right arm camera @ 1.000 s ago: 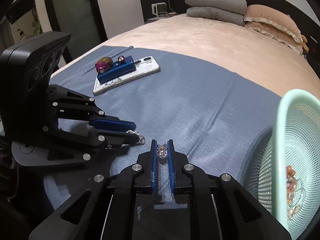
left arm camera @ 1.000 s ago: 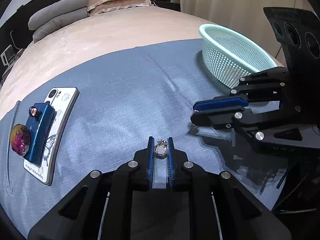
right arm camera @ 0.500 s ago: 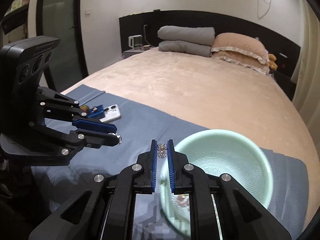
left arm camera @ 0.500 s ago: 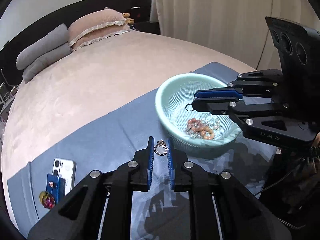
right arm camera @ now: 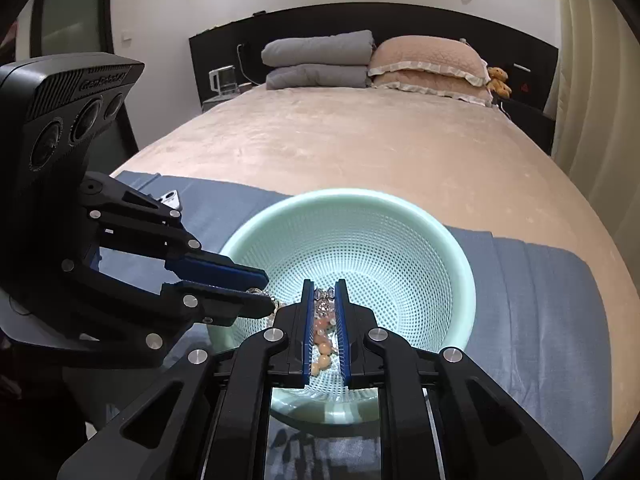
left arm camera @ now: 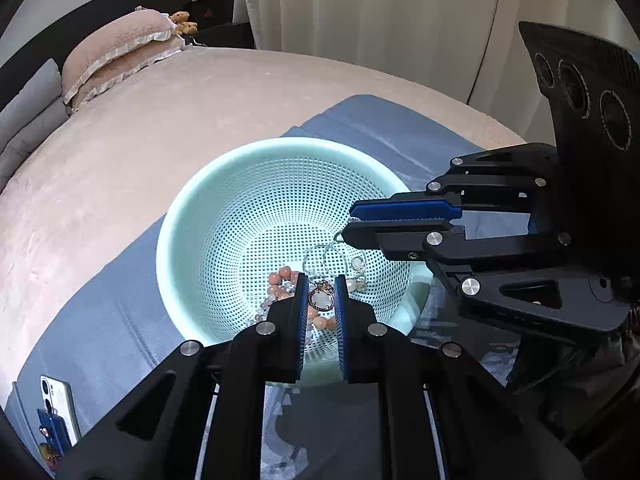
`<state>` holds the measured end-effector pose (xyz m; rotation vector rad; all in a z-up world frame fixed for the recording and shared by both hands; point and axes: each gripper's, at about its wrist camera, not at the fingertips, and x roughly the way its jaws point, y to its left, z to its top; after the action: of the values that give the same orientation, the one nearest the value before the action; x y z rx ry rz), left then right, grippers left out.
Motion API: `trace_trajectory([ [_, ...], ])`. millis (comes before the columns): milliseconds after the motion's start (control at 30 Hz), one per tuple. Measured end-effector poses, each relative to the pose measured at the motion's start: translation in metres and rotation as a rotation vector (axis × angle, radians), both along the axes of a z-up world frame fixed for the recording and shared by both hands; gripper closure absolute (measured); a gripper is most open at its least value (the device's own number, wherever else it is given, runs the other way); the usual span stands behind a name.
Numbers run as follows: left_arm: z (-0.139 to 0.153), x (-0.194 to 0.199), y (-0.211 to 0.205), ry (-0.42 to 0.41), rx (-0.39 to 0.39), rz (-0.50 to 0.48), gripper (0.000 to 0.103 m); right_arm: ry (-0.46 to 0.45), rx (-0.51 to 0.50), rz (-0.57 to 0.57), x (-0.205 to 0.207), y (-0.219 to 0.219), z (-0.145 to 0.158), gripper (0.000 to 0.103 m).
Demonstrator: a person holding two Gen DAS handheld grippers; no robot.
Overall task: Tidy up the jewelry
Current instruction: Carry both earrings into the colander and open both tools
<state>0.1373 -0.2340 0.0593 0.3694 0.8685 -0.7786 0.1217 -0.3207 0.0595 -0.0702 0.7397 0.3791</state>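
You held both clamped grippers over the mint colander [left arm camera: 192,216], left gripper [left arm camera: 321,294] pinching a ring [left arm camera: 320,299], right gripper [right arm camera: 323,302] a crystal trinket [right arm camera: 324,300], bead pile [left arm camera: 280,280] directly below.

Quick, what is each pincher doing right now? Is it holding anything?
Left gripper: shut on a ring with a pale stone, above the green basket.
Right gripper: shut on a small sparkly piece of jewelry.
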Motion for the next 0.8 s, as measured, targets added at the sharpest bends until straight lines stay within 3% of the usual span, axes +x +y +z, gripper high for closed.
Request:
trace_trajectory([
  [367,-0.028,0.012,-0.015,0.046,0.054,0.007,0.089,0.048,0.026,-0.013,0.002,-0.008,-0.022,0.093],
  [533,-0.028,0.014,-0.013,0.015,0.061,0.048,0.089,0.056,0.038,-0.031,0.001,-0.011,-0.022,0.092],
  [567,-0.027,0.014,-0.011,0.014,0.059,0.056,0.085,0.057,0.04,-0.041,0.002,-0.013,-0.021,0.092],
  [633,-0.025,0.013,-0.007,0.004,0.053,0.075,0.067,0.055,0.048,-0.058,0.002,-0.016,-0.019,0.09],
  [700,-0.02,0.007,-0.002,-0.028,0.049,0.091,0.043,0.05,0.05,-0.073,-0.001,-0.017,-0.016,0.078],
  [767,-0.014,0.002,0.002,-0.062,0.039,0.111,0.035,0.043,0.045,-0.082,-0.005,-0.016,-0.013,0.058],
  [800,-0.012,-0.001,0.005,-0.066,0.031,0.116,0.034,0.038,0.042,-0.09,-0.007,-0.015,-0.01,0.055],
])
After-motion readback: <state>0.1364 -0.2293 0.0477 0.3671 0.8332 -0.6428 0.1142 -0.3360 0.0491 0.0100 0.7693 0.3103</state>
